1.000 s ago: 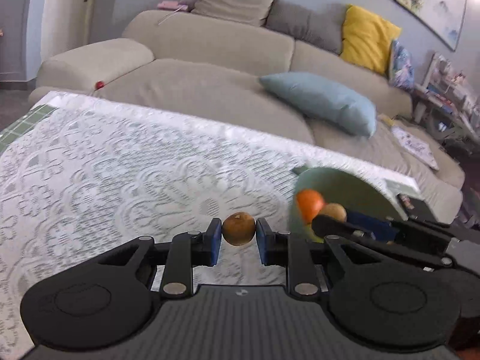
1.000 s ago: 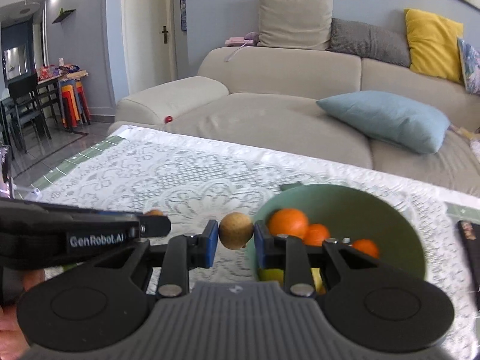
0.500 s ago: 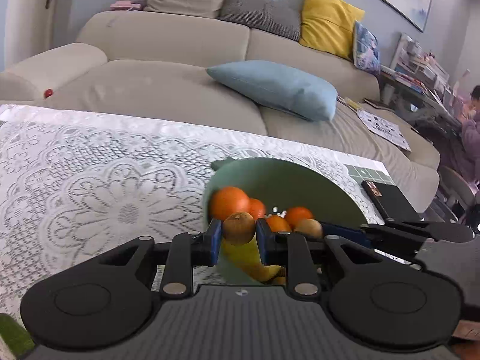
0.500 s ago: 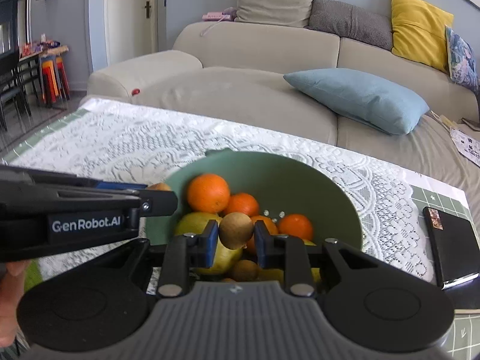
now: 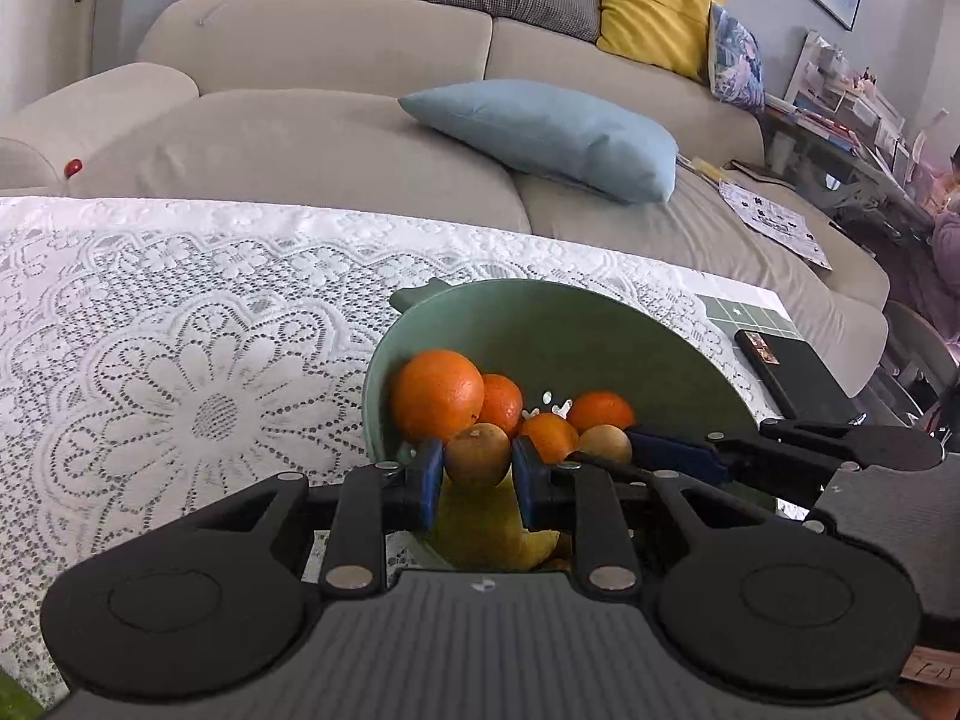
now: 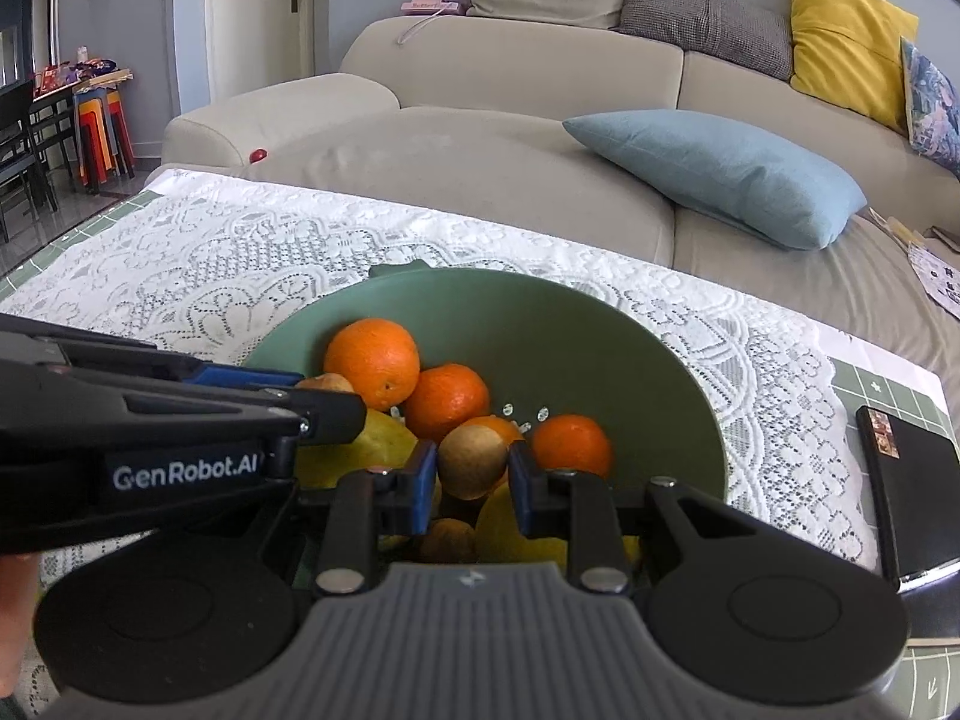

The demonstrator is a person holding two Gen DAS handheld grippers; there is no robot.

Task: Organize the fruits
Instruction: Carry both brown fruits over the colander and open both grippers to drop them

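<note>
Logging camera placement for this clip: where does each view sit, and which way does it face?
Left wrist: on the left gripper, looking along its fingers down into the green bowl; it holds a small brown fruit; the right gripper enters from the right.
Right wrist: on the right gripper, facing the same bowl, holding another brown fruit; the left gripper crosses left.
Shared: bowl, oranges, sofa.

Oranges [image 6: 372, 363] in bowl [image 6: 648, 372] on tablecloth [image 6: 198, 276]

Bowl [image 6: 600, 324]: sage green. Oranges [image 6: 372, 363]: bright orange. Small round fruit [image 6: 471, 462] in the tongs: tan-brown. Tong pads [image 6: 425, 480]: blue, on black arms. Tabletop cloth [image 5: 180, 360]: white floral lace. Cushion [image 6: 720, 171]: pale blue. Pillow [image 6: 846, 36]: mustard yellow. Sofa [image 6: 480, 138]: beige.
</note>
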